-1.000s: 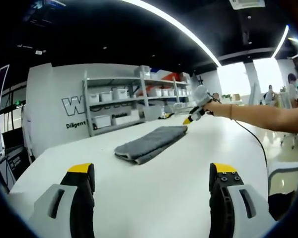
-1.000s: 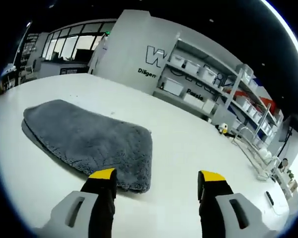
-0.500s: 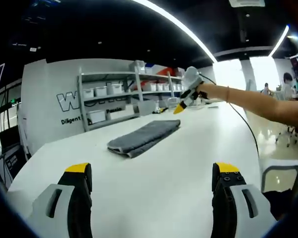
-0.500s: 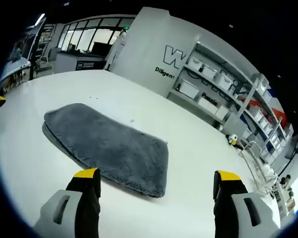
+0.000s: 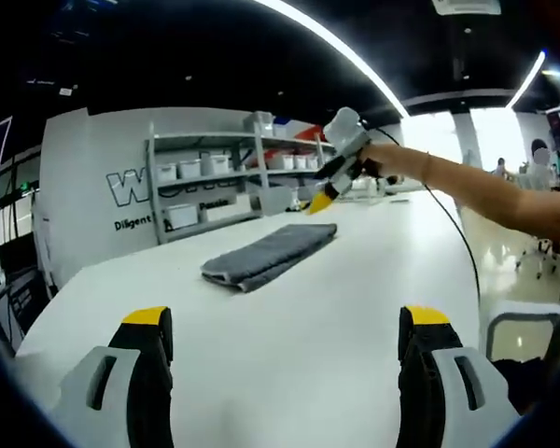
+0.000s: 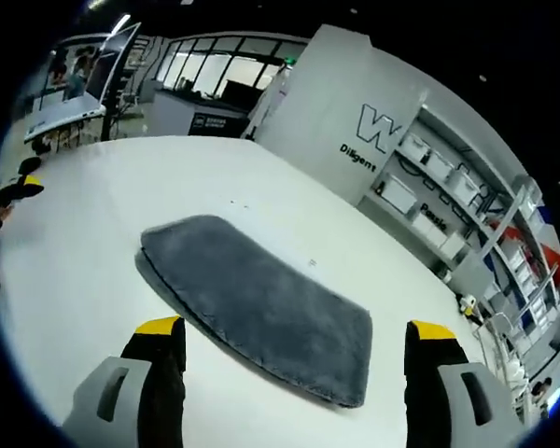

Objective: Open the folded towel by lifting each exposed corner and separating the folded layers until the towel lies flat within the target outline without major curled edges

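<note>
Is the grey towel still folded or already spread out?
Folded: the towel shows stacked layers along its edge, flat on the white table.

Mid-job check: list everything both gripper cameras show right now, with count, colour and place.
towel: one, grey, folded, flat on the table, ahead of the right gripper's jaws.
table: one, white, under the towel.
shelving unit: one, pale grey, against the back wall, holding white bins.
wall lettering: dark letters on the white wall behind the table.
small yellow-and-white object: one, on the table near the shelving; too small to identify.
ceiling light strips: white, overhead.
left gripper: grey with yellow tips, jaws wide apart, empty.
right gripper: same colours, jaws apart, above the towel's far end.
person's forearm: one, reaching in from the right.
</note>
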